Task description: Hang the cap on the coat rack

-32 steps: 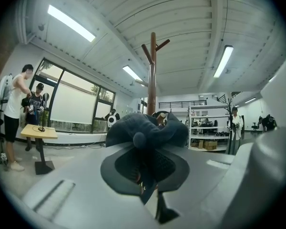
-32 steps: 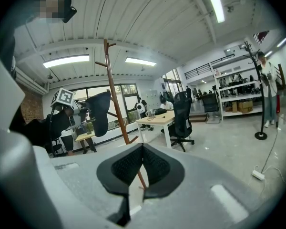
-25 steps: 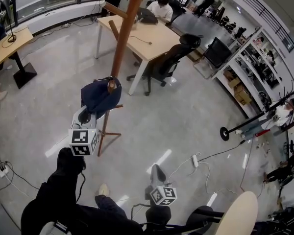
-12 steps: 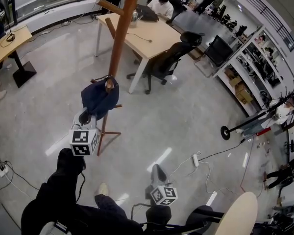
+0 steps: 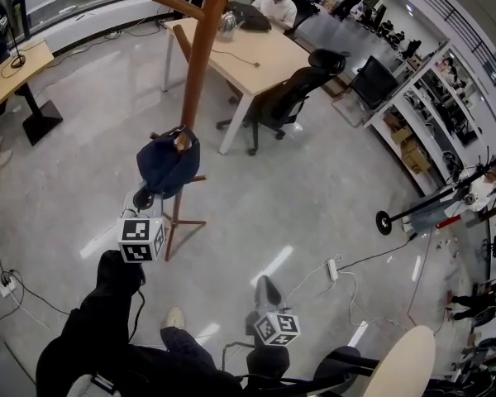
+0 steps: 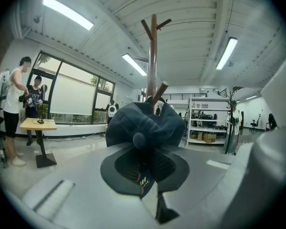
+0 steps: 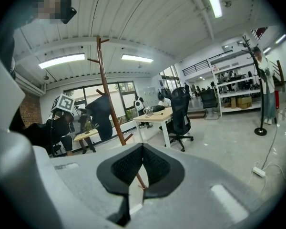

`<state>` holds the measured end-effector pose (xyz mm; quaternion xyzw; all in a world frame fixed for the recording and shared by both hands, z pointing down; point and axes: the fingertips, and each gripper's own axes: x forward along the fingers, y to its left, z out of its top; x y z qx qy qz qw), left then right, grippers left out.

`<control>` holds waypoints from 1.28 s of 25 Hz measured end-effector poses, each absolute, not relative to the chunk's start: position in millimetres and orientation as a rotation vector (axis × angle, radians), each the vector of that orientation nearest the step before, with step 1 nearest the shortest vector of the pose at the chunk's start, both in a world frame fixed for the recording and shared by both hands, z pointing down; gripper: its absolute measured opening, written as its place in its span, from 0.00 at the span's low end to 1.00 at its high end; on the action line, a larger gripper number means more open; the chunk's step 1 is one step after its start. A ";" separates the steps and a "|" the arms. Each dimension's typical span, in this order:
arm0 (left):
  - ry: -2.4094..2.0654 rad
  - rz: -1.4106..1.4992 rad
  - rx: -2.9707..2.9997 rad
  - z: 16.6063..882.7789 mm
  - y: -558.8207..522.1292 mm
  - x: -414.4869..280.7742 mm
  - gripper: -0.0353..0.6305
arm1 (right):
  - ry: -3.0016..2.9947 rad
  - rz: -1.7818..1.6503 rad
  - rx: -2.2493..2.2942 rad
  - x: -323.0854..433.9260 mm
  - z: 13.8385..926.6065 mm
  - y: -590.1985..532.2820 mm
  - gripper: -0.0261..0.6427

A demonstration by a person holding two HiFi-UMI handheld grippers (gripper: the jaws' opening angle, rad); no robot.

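A dark navy cap (image 5: 165, 165) is draped over a low peg of the brown wooden coat rack (image 5: 200, 48), and the peg's tip pokes out above it. My left gripper (image 5: 142, 198) reaches up to the cap's lower edge. In the left gripper view the cap (image 6: 145, 123) fills the space just past the left gripper (image 6: 144, 178), whose pads are shut on its fabric, with the coat rack (image 6: 153, 56) rising behind. My right gripper (image 5: 266, 292) hangs low near my legs, away from the rack. In its own view the right gripper (image 7: 143, 173) is shut on nothing.
A long wooden table (image 5: 256, 56) with a black office chair (image 5: 285, 102) stands behind the rack. A small desk (image 5: 16, 69) is at far left, shelving (image 5: 422, 131) at right. A stand with a round base (image 5: 384, 222) and a power strip (image 5: 331, 270) with cables are on the floor.
The left gripper and the cap have sunk slightly at the peg. The right gripper has not moved.
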<state>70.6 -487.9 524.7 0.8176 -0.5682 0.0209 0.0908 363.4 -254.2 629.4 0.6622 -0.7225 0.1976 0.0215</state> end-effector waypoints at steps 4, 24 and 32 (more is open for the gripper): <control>-1.679 0.073 2.428 531.6 -490.9 73.5 0.07 | -2.233 0.616 2.051 364.9 631.6 -257.0 0.04; -1.647 0.130 2.425 557.6 -492.1 85.5 0.07 | -2.213 0.619 2.056 374.3 635.0 -255.3 0.04; -1.604 0.117 2.465 552.4 -487.6 91.2 0.10 | -2.219 0.608 2.063 374.0 631.1 -252.7 0.04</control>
